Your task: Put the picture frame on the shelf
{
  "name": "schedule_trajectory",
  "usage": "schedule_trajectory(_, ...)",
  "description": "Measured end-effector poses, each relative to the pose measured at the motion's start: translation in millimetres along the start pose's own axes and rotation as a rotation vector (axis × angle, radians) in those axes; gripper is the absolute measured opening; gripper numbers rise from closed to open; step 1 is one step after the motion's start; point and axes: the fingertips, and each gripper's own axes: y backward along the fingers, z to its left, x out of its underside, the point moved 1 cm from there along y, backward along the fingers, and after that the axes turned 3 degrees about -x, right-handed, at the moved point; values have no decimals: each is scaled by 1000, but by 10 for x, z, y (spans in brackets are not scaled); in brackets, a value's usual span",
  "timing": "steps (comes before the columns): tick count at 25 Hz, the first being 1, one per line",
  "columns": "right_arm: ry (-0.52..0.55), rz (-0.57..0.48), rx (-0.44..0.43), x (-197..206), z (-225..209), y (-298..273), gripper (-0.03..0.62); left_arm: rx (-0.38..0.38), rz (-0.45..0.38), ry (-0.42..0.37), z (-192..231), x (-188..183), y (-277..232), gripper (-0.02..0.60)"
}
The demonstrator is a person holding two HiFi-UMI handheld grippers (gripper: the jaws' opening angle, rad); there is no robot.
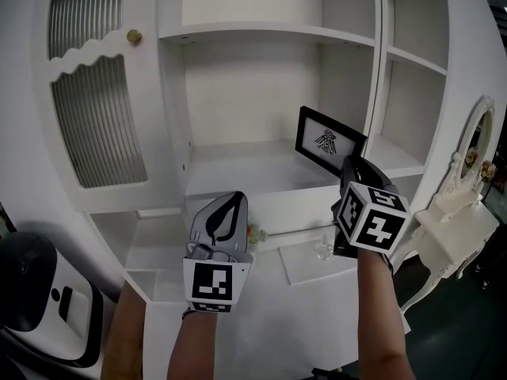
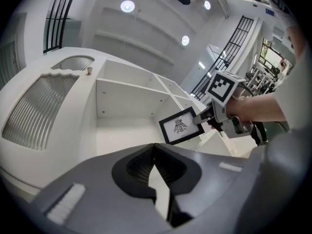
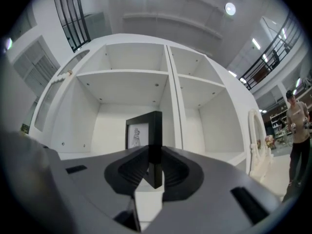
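A black picture frame (image 1: 328, 142) with a white print of a bird-like figure hangs tilted in front of the middle compartment of the white shelf unit (image 1: 261, 30). My right gripper (image 1: 354, 170) is shut on the frame's lower right edge; in the right gripper view the frame (image 3: 146, 138) stands edge-on between the jaws. The left gripper view shows the frame (image 2: 180, 126) held by the right gripper (image 2: 204, 118). My left gripper (image 1: 228, 209) hovers lower left of the frame, jaws together with nothing between them (image 2: 156, 167).
The shelf board (image 1: 238, 169) below the frame is bare. A ribbed-glass cabinet door (image 1: 95, 93) with a brass knob stands at the left. A white ornate mirror stand (image 1: 467, 172) is at the right. A small glass object (image 1: 323, 249) sits on the lower ledge.
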Motion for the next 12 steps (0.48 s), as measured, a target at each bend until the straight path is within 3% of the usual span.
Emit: schedule_trajectory(12, -70, 164, 184, 95, -303, -293, 77, 33, -15, 55, -11, 110, -111, 9)
